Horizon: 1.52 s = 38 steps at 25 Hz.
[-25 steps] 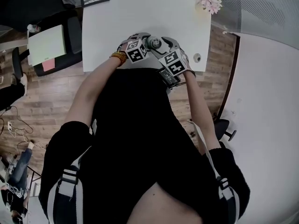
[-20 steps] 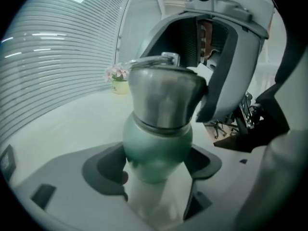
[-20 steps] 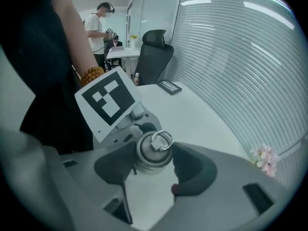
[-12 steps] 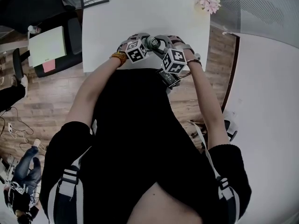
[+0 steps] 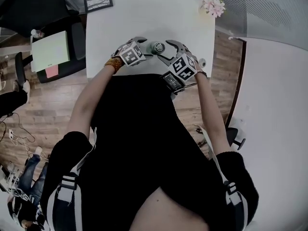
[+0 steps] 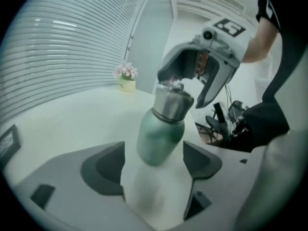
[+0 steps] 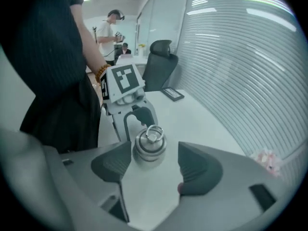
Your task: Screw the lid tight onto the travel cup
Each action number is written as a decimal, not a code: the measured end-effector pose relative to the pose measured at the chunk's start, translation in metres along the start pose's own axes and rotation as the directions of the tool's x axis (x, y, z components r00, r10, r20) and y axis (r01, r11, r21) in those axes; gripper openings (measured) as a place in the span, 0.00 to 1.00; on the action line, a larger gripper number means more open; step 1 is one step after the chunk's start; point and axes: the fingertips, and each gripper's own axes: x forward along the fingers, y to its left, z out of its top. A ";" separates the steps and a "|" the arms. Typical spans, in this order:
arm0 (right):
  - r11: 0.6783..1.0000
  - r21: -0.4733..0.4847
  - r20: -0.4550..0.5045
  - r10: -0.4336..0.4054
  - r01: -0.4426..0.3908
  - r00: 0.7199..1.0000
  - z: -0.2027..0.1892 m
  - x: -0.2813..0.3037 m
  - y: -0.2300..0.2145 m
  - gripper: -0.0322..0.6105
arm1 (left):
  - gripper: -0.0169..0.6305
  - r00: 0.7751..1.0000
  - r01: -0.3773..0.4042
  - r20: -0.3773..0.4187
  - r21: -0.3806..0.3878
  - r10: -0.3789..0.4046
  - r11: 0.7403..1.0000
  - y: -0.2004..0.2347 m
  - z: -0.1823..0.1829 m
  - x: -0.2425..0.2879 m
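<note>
Jaws wide on left gripper (image 6: 154, 153), just opened on right gripper (image 7: 155, 154), cup (image 6: 160, 131) free between

This is an office: a white table (image 5: 144, 18) on a wood-plank floor (image 5: 43, 105), a stripe-frosted glass wall (image 7: 240, 57) running along one side of it, a black swivel chair (image 7: 161, 57) at its end, and people (image 7: 113, 30) at another desk beyond it.

Cup (image 5: 158, 47) on table (image 5: 144, 13); left gripper (image 5: 141, 44), right gripper (image 5: 169, 51) flanking
</note>
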 end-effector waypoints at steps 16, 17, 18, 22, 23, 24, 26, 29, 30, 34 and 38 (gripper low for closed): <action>0.897 0.271 0.341 -0.428 0.349 0.837 0.103 -0.102 -0.085 0.39 | 0.54 0.791 -0.292 0.569 0.027 0.226 0.956 0.020 0.173 -0.188; 0.886 0.278 0.355 -0.453 0.371 0.818 0.111 -0.107 -0.088 0.38 | 0.52 0.755 -0.343 0.600 0.017 0.265 0.939 0.022 0.189 -0.200; 0.873 0.292 0.369 -0.481 0.392 0.796 0.118 -0.114 -0.091 0.36 | 0.50 0.716 -0.397 0.626 0.001 0.309 0.918 0.025 0.202 -0.213; 0.803 0.377 0.382 -0.589 0.462 0.712 0.135 -0.134 -0.102 0.32 | 0.35 0.560 -0.568 0.669 -0.119 0.489 0.814 0.043 0.231 -0.253; 0.783 0.397 0.364 -0.613 0.478 0.701 0.134 -0.135 -0.104 0.30 | 0.31 0.530 -0.594 0.666 -0.150 0.525 0.791 0.048 0.231 -0.258; 0.763 0.415 0.339 -0.635 0.495 0.694 0.131 -0.134 -0.107 0.28 | 0.26 0.508 -0.613 0.657 -0.178 0.556 0.770 0.051 0.229 -0.261; 0.718 0.459 0.283 -0.676 0.523 0.681 0.120 -0.130 -0.112 0.20 | 0.16 0.490 -0.640 0.626 -0.214 0.606 0.738 0.058 0.221 -0.258; 0.656 0.553 0.221 -0.710 0.513 0.668 0.102 -0.127 -0.118 0.11 | 0.13 0.515 -0.644 0.592 -0.210 0.620 0.735 0.061 0.210 -0.244; 0.643 0.579 0.211 -0.712 0.502 0.669 0.097 -0.127 -0.118 0.08 | 0.13 0.524 -0.639 0.591 -0.203 0.614 0.741 0.060 0.208 -0.241; 0.628 0.598 0.184 -0.712 0.498 0.678 0.086 -0.126 -0.117 0.07 | 0.12 0.547 -0.623 0.587 -0.191 0.597 0.759 0.060 0.206 -0.233; 0.618 0.601 0.169 -0.718 0.507 0.675 0.081 -0.126 -0.121 0.07 | 0.12 0.561 -0.613 0.579 -0.189 0.592 0.767 0.065 0.204 -0.228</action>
